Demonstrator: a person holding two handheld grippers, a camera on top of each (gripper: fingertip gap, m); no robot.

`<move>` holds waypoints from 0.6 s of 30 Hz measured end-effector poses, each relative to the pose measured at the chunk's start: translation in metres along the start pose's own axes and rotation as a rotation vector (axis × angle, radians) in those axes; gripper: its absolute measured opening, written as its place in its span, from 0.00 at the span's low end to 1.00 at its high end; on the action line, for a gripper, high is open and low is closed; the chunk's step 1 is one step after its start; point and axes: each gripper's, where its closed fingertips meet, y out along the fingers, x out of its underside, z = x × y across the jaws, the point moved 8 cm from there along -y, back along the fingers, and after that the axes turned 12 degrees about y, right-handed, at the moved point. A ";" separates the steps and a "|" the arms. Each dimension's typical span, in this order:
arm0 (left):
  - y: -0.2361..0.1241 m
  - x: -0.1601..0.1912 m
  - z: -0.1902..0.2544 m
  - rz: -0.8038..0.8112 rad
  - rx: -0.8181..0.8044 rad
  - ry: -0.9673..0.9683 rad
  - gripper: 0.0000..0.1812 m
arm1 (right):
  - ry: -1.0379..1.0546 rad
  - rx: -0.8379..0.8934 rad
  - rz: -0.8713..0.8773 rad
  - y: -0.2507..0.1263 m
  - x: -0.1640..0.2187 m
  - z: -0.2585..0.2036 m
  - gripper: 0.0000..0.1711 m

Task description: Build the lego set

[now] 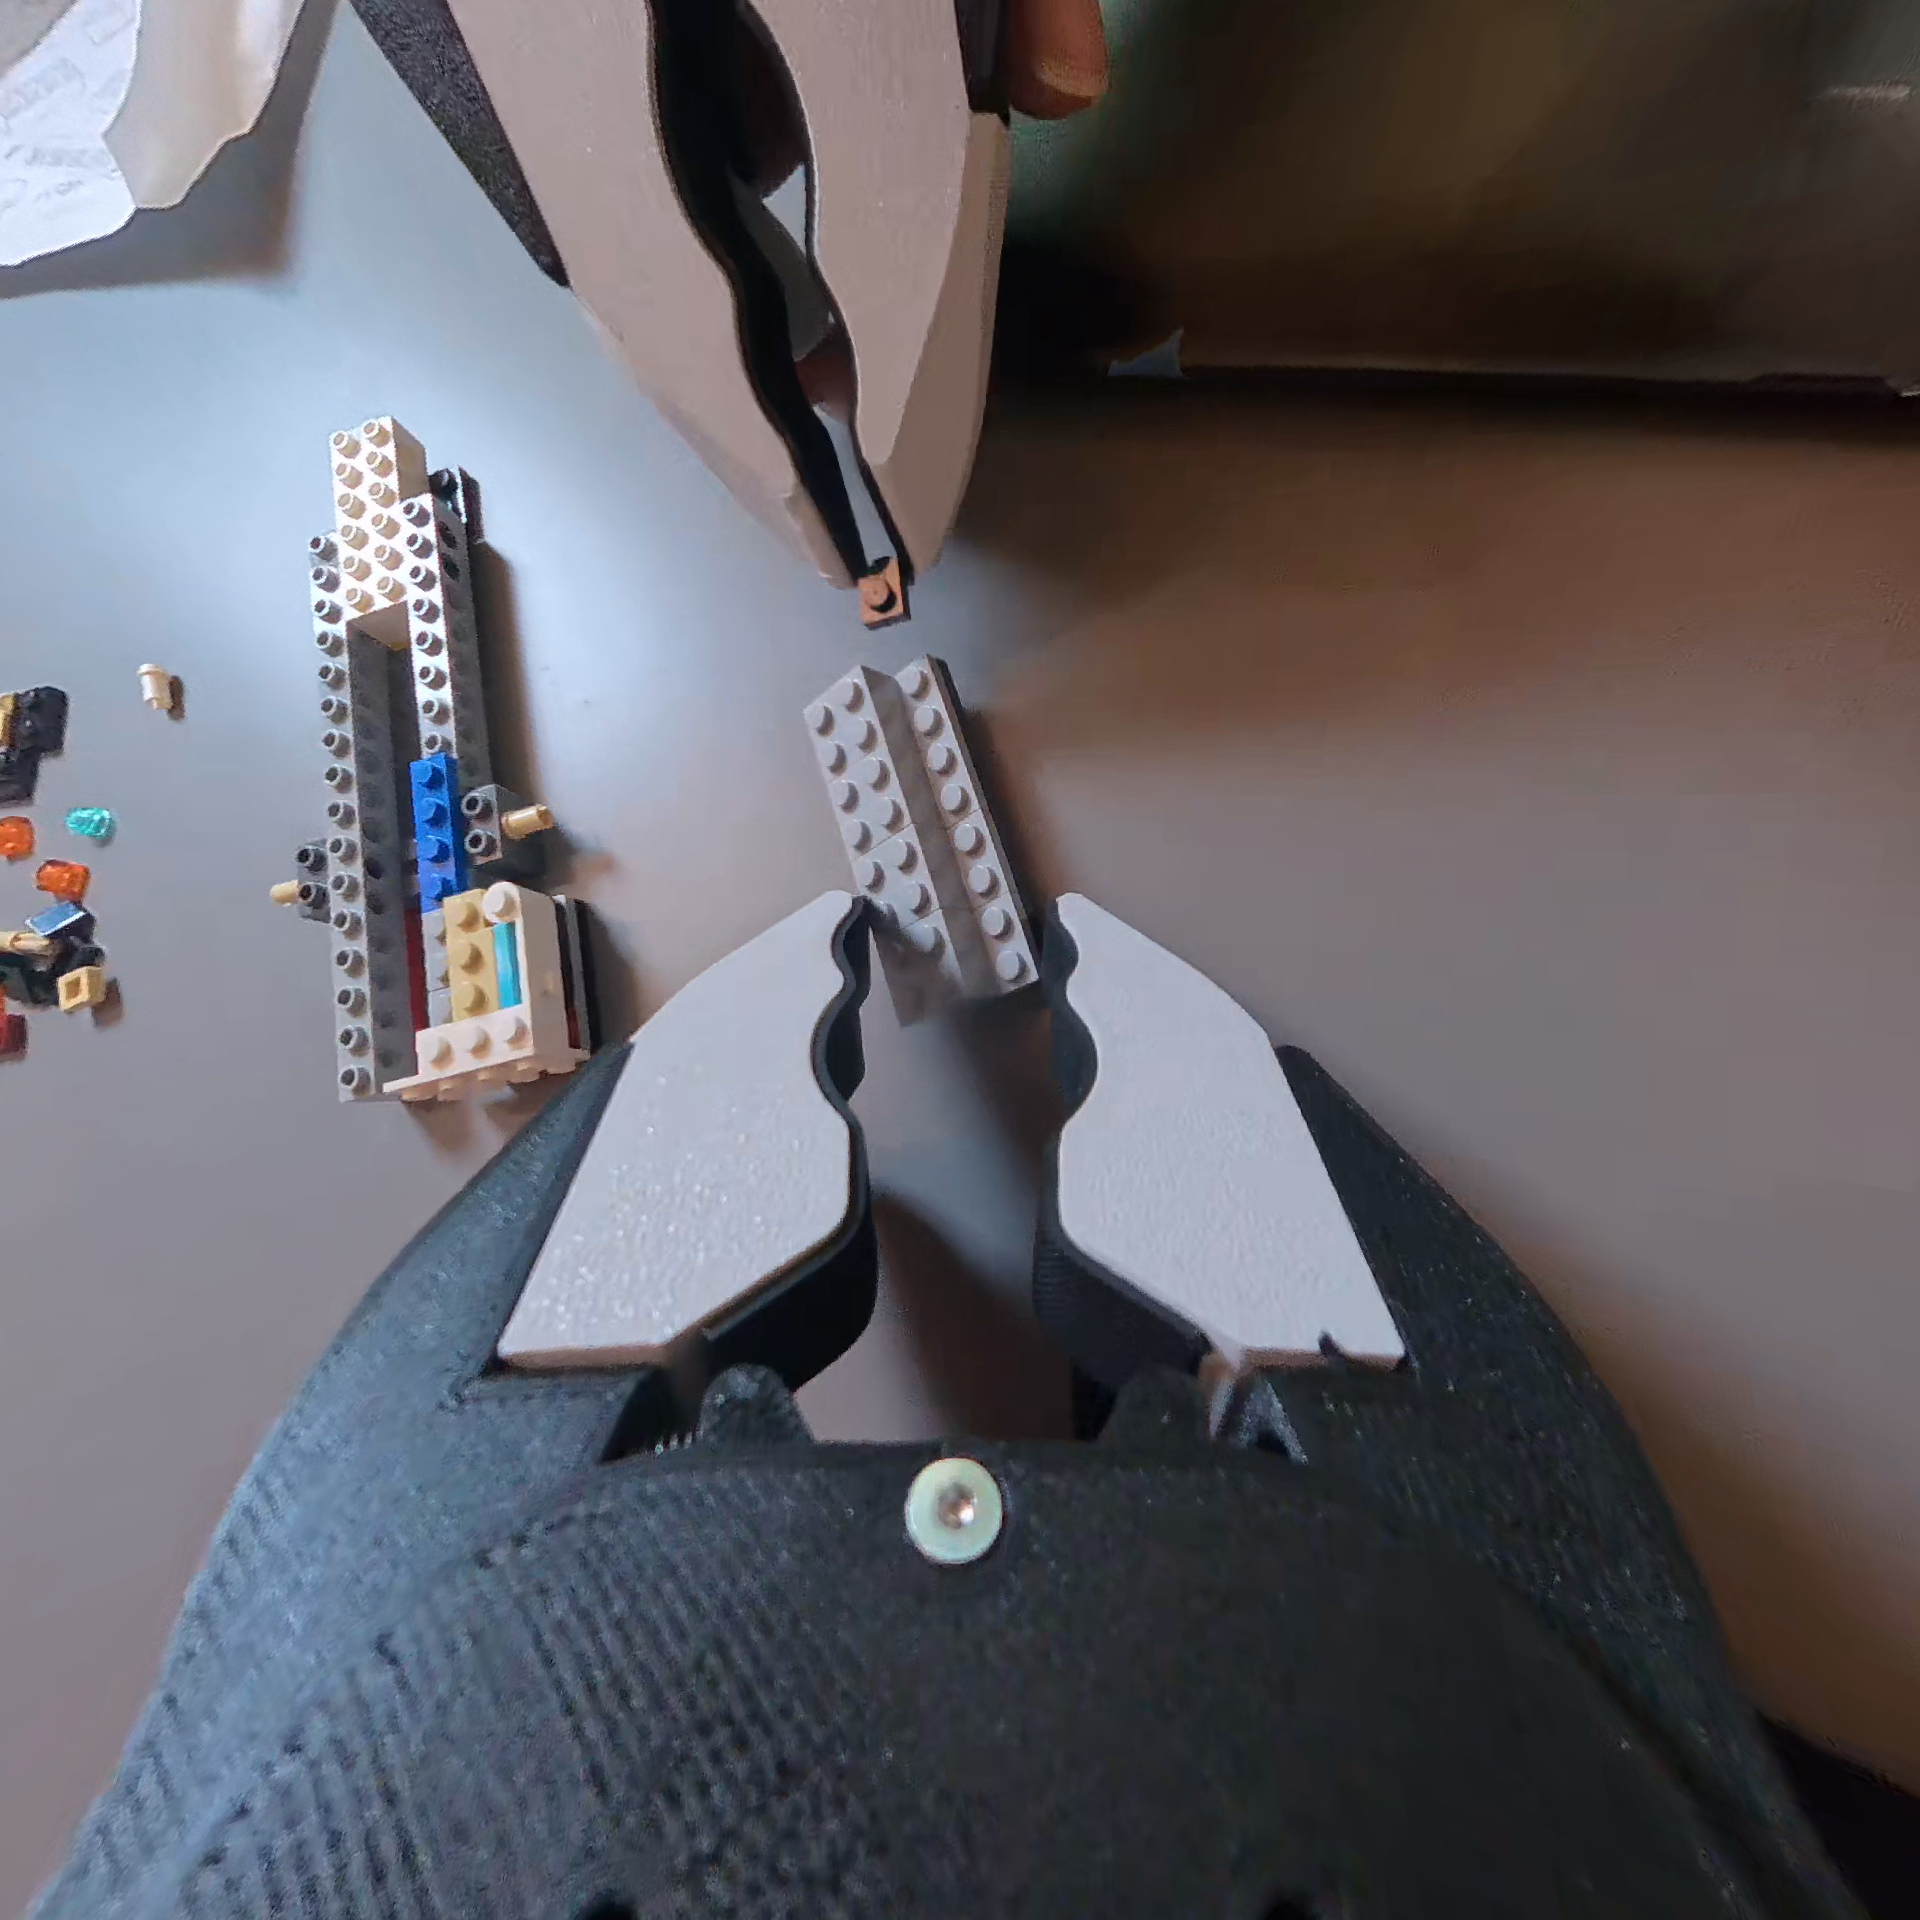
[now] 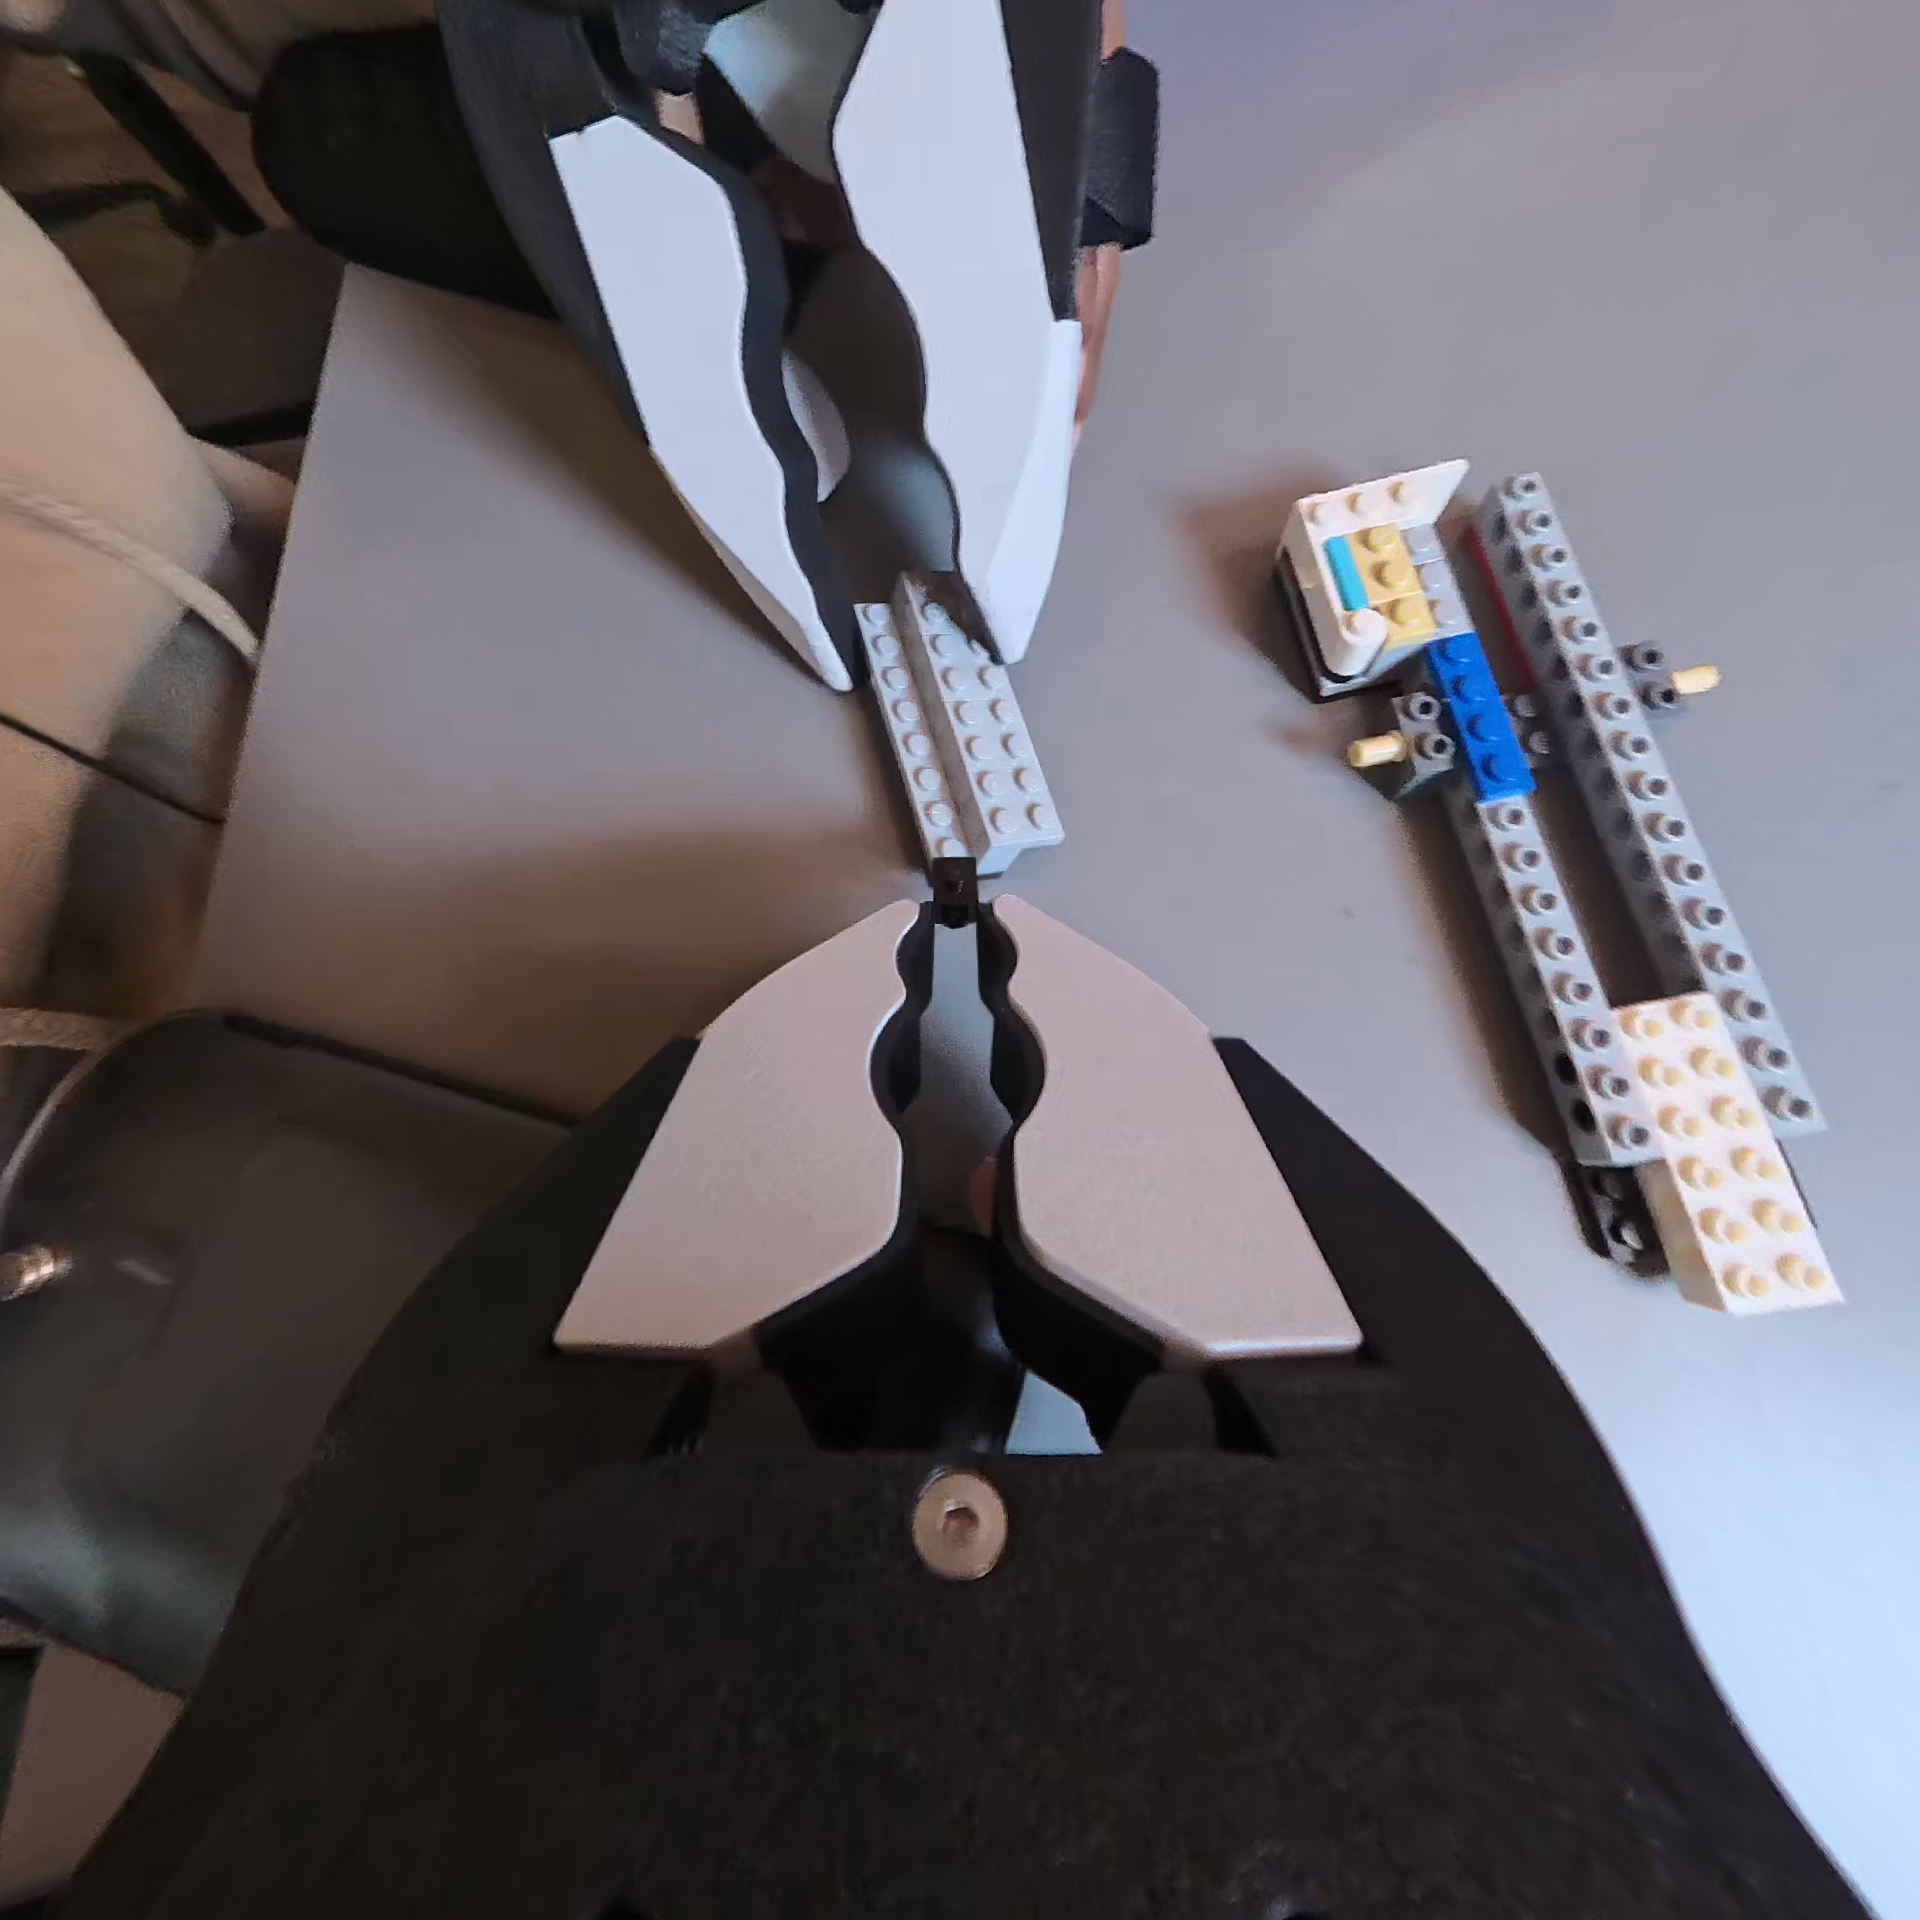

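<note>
On the grey counter [image 1: 1351,831] lies a long grey brick piece [image 1: 920,831]. The left tool [image 1: 956,956] pinches its near end. The right tool [image 1: 883,582] pinches a tiny black brick [image 1: 883,603] just past the far end.

Lighting: soft, moderate daylight. Tabletop [image 1: 1455,831] shows a pale sheen; brick assembly [image 1: 436,769] casts short, soft shadows. Wide-angle bending at the edges. Background beyond the tabletop edge blurred, dim; left side of right wrist view smeared.
</note>
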 end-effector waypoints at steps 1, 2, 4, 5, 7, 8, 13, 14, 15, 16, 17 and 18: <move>0.000 0.001 -0.001 0.010 0.011 -0.005 0.18 | 0.002 -0.022 -0.022 0.001 -0.002 -0.001 0.04; -0.001 0.002 -0.001 0.019 0.019 -0.015 0.18 | 0.003 -0.038 -0.043 0.003 -0.003 -0.002 0.04; -0.001 0.004 -0.003 0.030 0.031 -0.028 0.18 | 0.021 -0.053 -0.085 0.006 -0.006 -0.001 0.04; -0.002 0.005 -0.003 0.033 0.032 -0.033 0.18 | 0.032 -0.066 -0.105 0.008 -0.007 -0.001 0.04; -0.003 0.006 -0.003 0.040 0.042 -0.043 0.18 | 0.056 -0.065 -0.124 0.010 -0.010 0.002 0.04; -0.003 0.007 -0.003 0.045 0.048 -0.047 0.18 | 0.065 -0.069 -0.129 0.010 -0.012 0.003 0.04; -0.004 0.009 -0.003 0.064 0.068 -0.069 0.18 | 0.090 -0.088 -0.142 0.014 -0.016 0.005 0.04; -0.004 0.009 -0.003 0.066 0.070 -0.072 0.18 | 0.094 -0.085 -0.151 0.015 -0.016 0.005 0.04; -0.004 0.009 -0.003 0.069 0.072 -0.076 0.18 | 0.099 -0.087 -0.155 0.016 -0.015 0.006 0.04; -0.004 0.010 -0.003 0.072 0.074 -0.079 0.18 | 0.103 -0.093 -0.155 0.017 -0.016 0.006 0.04; -0.004 0.010 -0.003 0.074 0.076 -0.081 0.18 | 0.106 -0.099 -0.152 0.018 -0.016 0.006 0.04; -0.004 0.010 -0.003 0.076 0.078 -0.083 0.18 | 0.107 -0.100 -0.154 0.018 -0.016 0.006 0.04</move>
